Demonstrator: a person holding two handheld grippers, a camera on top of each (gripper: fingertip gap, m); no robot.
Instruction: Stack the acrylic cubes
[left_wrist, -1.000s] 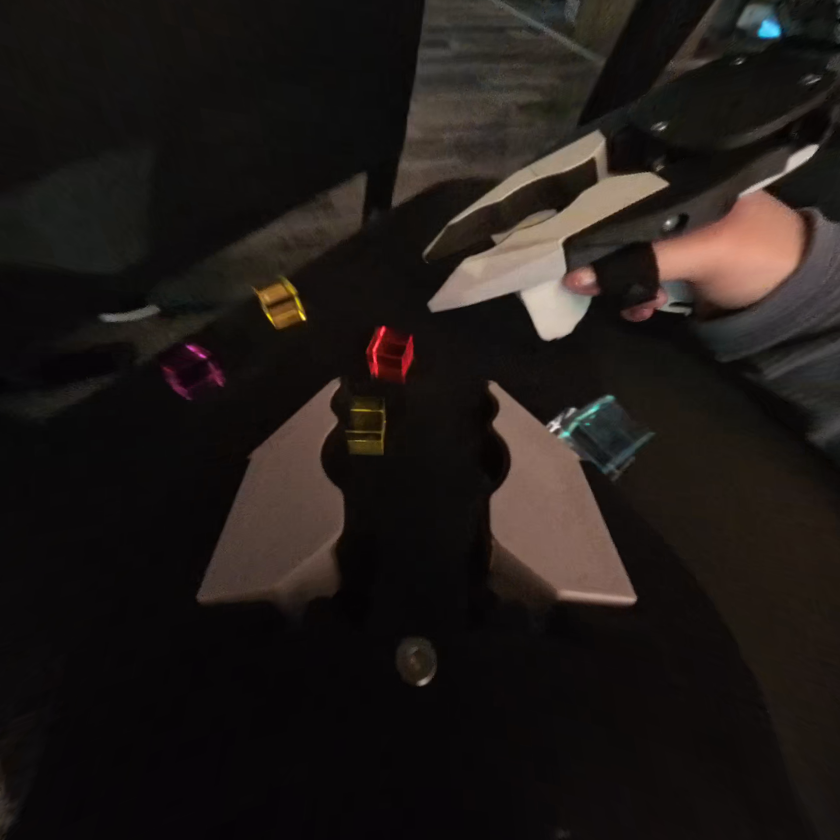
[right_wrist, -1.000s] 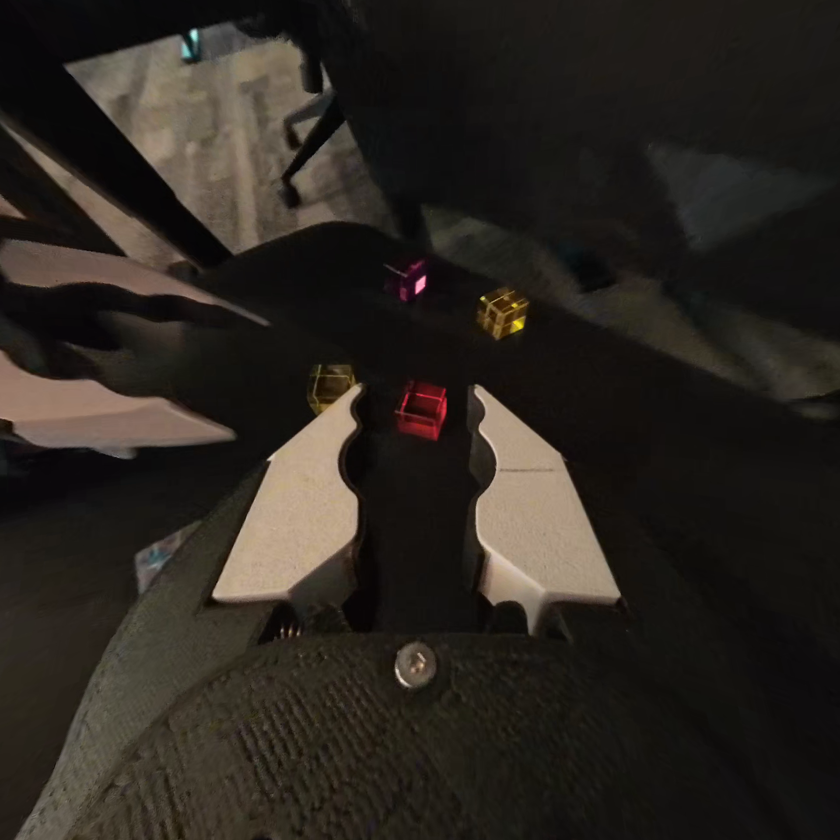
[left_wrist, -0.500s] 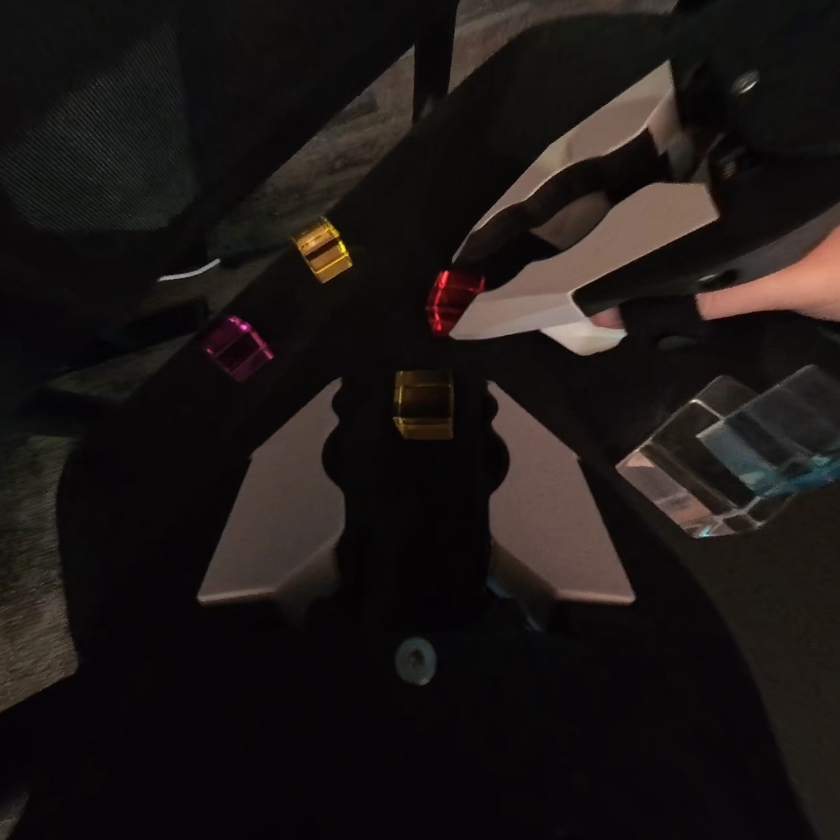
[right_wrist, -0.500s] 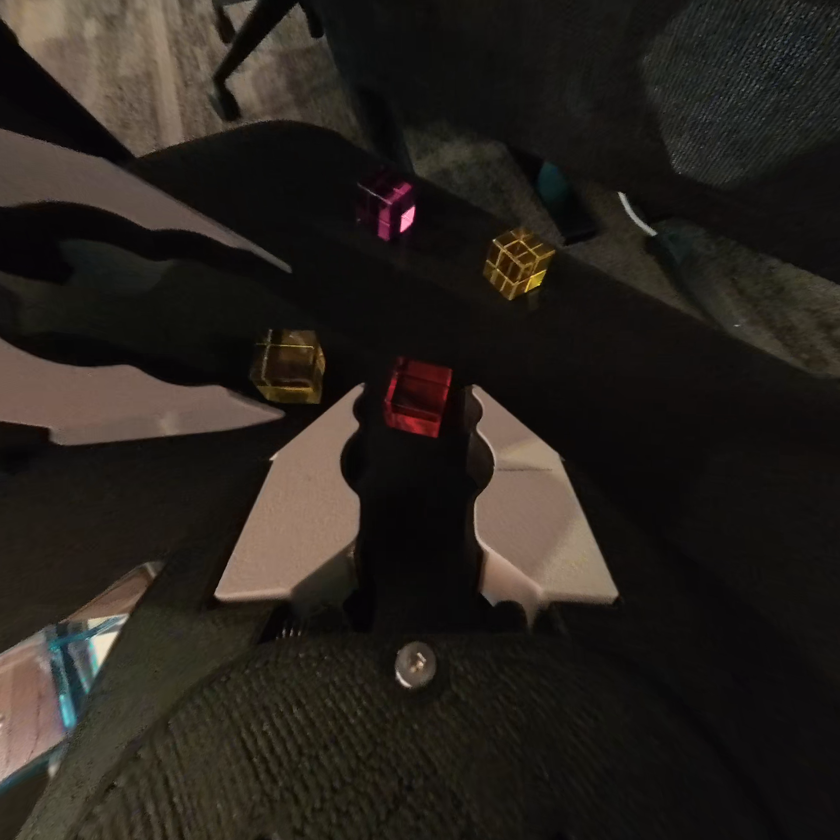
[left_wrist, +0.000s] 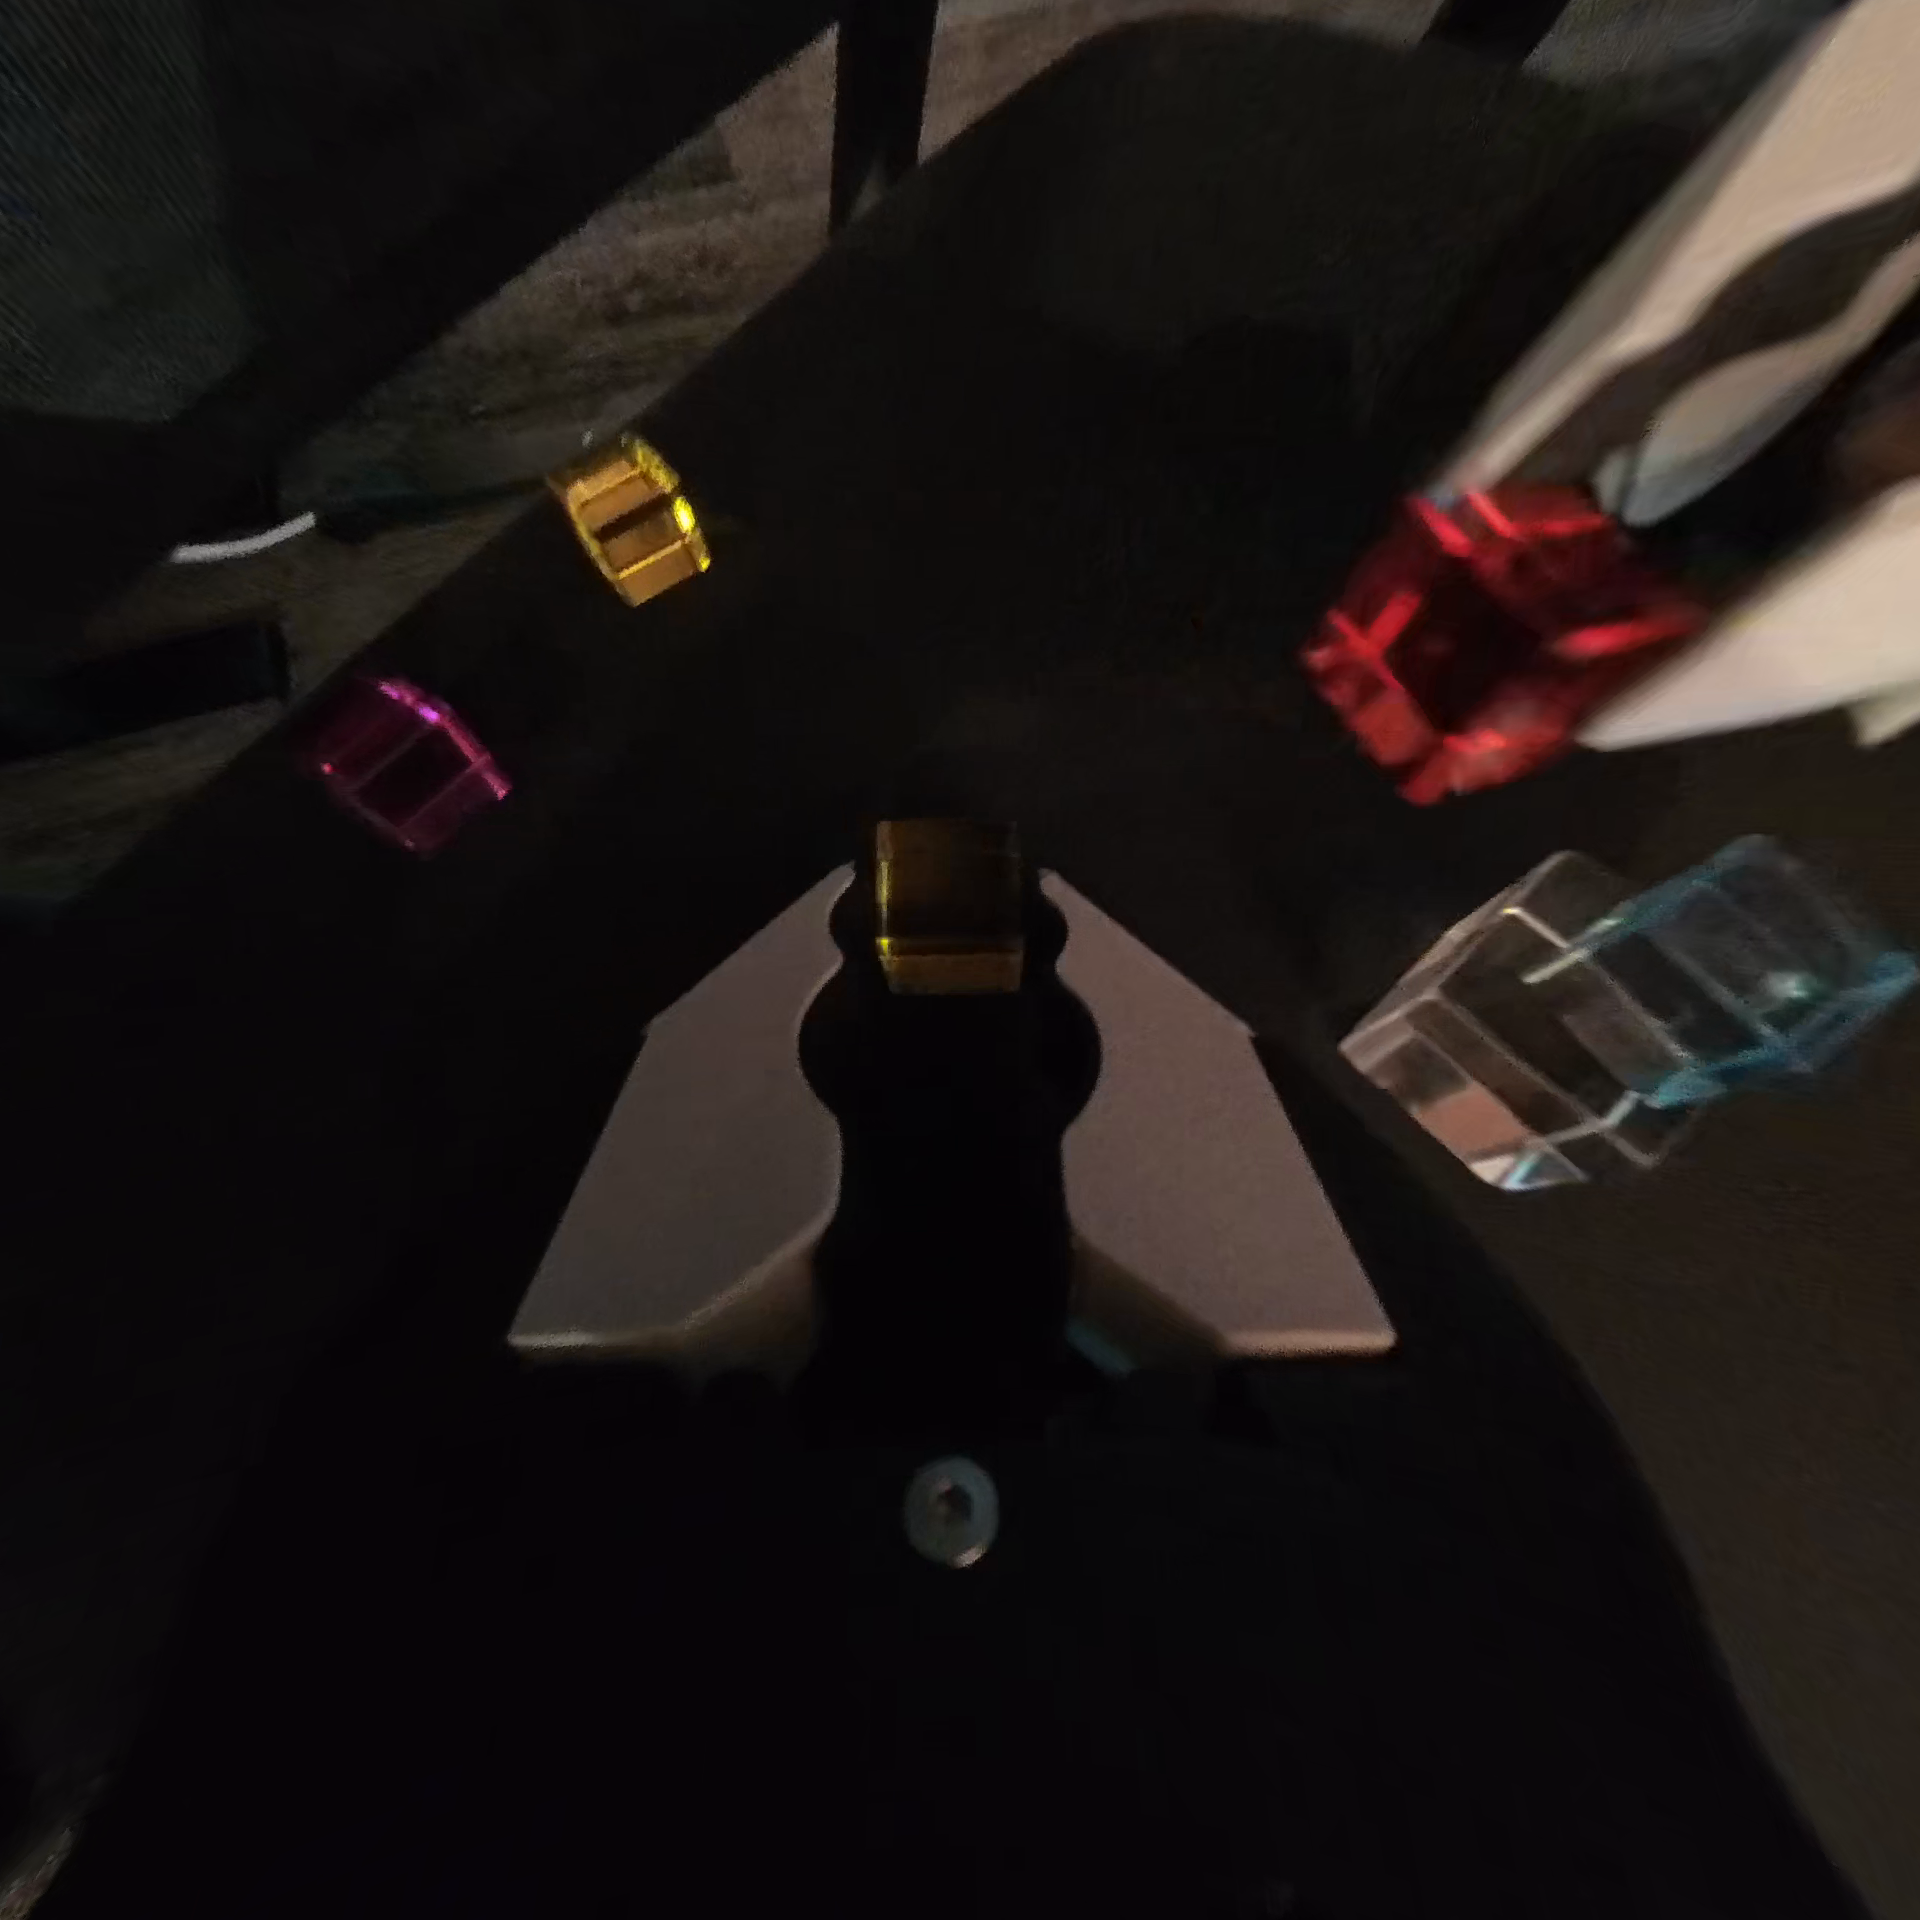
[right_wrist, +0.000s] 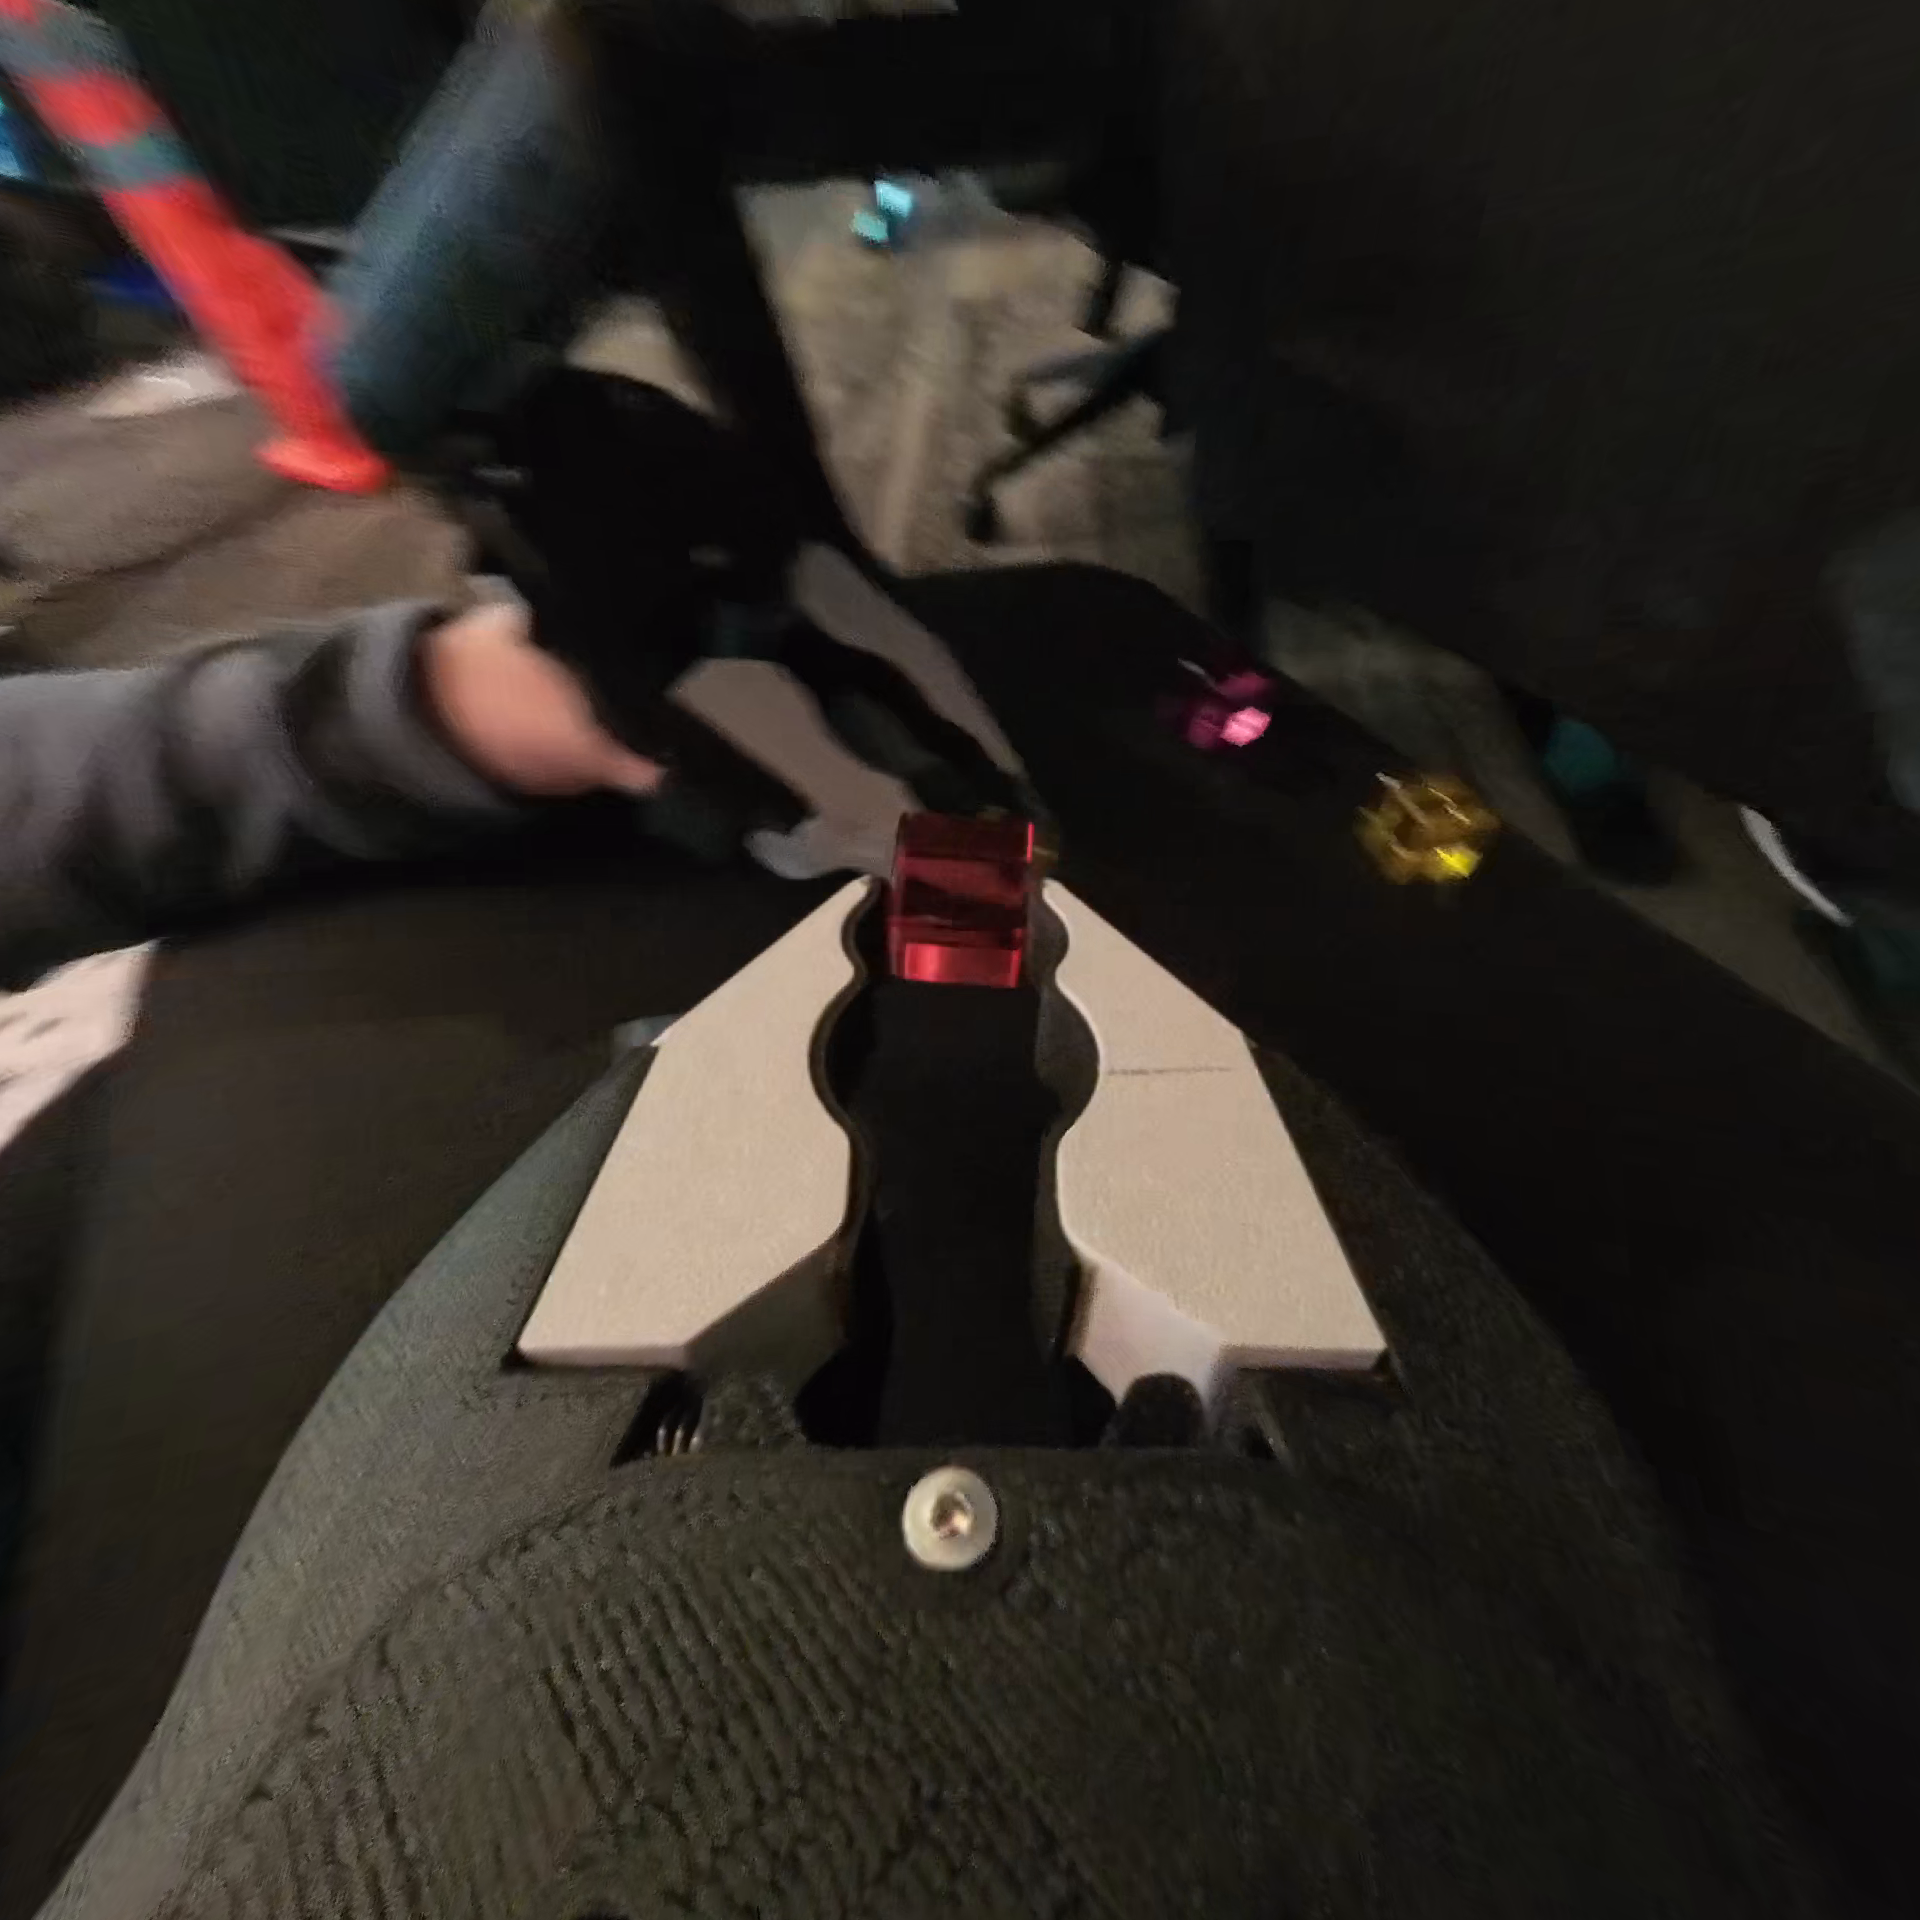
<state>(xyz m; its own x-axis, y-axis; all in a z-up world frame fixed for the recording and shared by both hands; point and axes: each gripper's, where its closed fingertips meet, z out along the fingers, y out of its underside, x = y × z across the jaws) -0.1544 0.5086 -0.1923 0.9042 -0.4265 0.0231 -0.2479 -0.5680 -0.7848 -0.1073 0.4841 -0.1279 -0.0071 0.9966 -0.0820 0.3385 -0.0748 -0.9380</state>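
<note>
My left gripper (left_wrist: 948, 894) is shut on a dark yellow clear cube (left_wrist: 948, 904), held between its fingertips over the black table (left_wrist: 935, 520). My right gripper (right_wrist: 961, 899) is shut on a red clear cube (right_wrist: 961, 899) and holds it lifted. The red cube (left_wrist: 1475, 644) also shows in the left wrist view, clamped in the right gripper's tips at the upper right. In the right wrist view the left gripper (right_wrist: 883, 727) shows behind the red cube, held by a hand in a grey sleeve (right_wrist: 208, 727).
A second yellow cube (left_wrist: 629, 520) and a magenta cube (left_wrist: 405, 764) lie near the table's far edge; both show in the right wrist view, magenta cube (right_wrist: 1226, 717) and yellow cube (right_wrist: 1423, 831). A large clear and blue block (left_wrist: 1621, 1018) lies right. Chair legs (right_wrist: 1060, 405) stand on the carpet beyond. My right fingertips sit around 8 centimeters from my left ones.
Both grippers closed: the left on the dark yellow cube, the right on the red cube. The right gripper then rose with the red cube and swung its view leftwards.
</note>
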